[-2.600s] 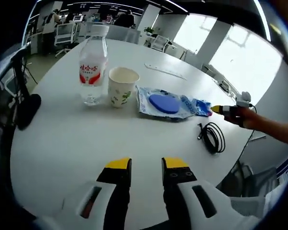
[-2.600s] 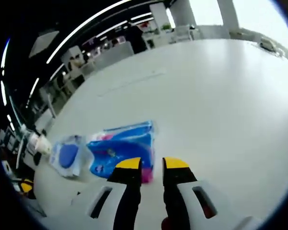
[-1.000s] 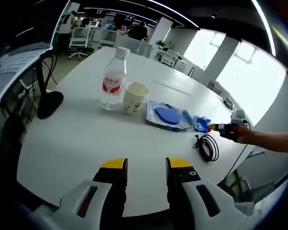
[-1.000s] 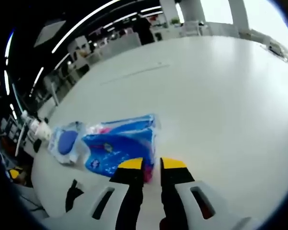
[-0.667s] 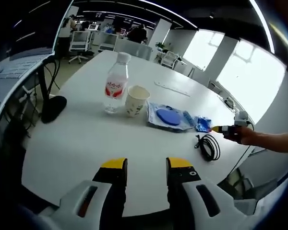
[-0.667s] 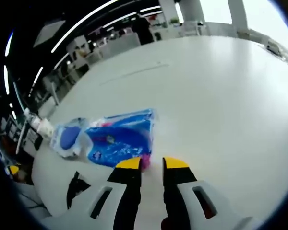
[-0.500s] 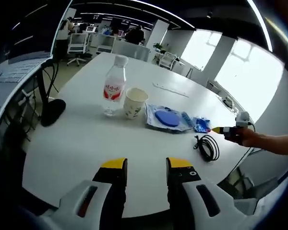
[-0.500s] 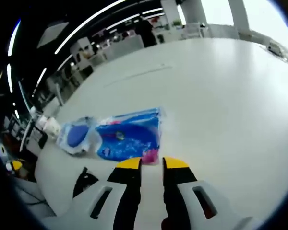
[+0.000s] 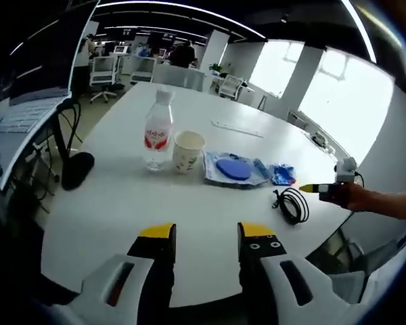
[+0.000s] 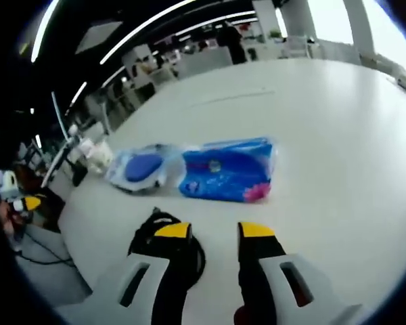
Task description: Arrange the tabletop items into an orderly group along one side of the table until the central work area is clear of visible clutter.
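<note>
On the white round table (image 9: 115, 203) a row runs left to right: a clear water bottle (image 9: 158, 132) with a red label, a paper cup (image 9: 188, 150), a clear bag holding a blue disc (image 9: 233, 169), and a blue tissue packet (image 9: 281, 174). A coiled black cable (image 9: 292, 203) lies nearer the edge. My left gripper (image 9: 206, 233) hovers open over the near table, well short of the row. In the right gripper view, the right gripper (image 10: 215, 230) stands open just short of the tissue packet (image 10: 227, 170), with the disc bag (image 10: 142, 167) to its left and the cable (image 10: 164, 235) partly behind its left jaw.
A black stand base (image 9: 78, 169) and a monitor (image 9: 27, 74) sit at the table's left edge. A thin white strip (image 9: 237, 128) lies on the far side. A person's hand (image 9: 365, 200) holds the right gripper (image 9: 321, 188) at the right edge. Office chairs stand behind.
The right gripper has backed away from the tissue packet and its jaws stand wider; the cable has come into its view. The left camera has drawn back slightly; the items stay put.
</note>
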`<state>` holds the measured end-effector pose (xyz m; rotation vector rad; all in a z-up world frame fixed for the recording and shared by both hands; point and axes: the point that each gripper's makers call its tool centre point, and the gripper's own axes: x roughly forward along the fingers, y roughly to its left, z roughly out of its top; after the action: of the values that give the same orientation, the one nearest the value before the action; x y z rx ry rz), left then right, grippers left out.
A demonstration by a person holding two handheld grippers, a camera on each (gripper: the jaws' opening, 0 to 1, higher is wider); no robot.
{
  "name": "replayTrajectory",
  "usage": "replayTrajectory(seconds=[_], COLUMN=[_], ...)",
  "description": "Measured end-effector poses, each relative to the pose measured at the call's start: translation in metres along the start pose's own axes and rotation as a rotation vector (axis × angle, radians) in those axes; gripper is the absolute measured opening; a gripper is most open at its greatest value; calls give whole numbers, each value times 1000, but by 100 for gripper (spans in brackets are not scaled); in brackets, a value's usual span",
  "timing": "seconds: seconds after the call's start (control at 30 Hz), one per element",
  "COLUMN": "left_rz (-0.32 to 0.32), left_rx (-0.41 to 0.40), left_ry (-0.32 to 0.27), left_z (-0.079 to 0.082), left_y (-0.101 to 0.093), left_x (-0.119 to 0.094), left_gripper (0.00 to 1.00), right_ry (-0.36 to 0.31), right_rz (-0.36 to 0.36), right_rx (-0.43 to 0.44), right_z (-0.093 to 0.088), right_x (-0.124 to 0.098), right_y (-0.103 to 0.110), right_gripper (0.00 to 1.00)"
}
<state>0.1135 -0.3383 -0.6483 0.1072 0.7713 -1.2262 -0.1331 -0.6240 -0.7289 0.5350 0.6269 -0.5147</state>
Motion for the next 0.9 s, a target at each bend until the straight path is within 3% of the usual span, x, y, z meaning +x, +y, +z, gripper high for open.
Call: replayTrajectory(seconds=[0.13,0.2,0.4,0.6,0.9], left_rz=[3,5,14,12,10], left_rx=[-5,-4,-12,-26,-41], left_ry=[-3,-4,-12,-20,-21], left_z=[-1,-1,0,0,-1], left_y=[3,6,10,11,10], left_x=[-6,-8,-12,-12,-13], left_gripper=[35,35,35,34,34], right_ry=[25,56,104,98,82], right_rz=[30,31,20,-5,-5], right_rx=[-36,-83,-111,-143,-100], right_z=[-9,-17,-28,-29,-19], right_x=[5,9,20,24,33], right_y=[17,14,13,8,11], right_gripper=[28,28,24,7,5])
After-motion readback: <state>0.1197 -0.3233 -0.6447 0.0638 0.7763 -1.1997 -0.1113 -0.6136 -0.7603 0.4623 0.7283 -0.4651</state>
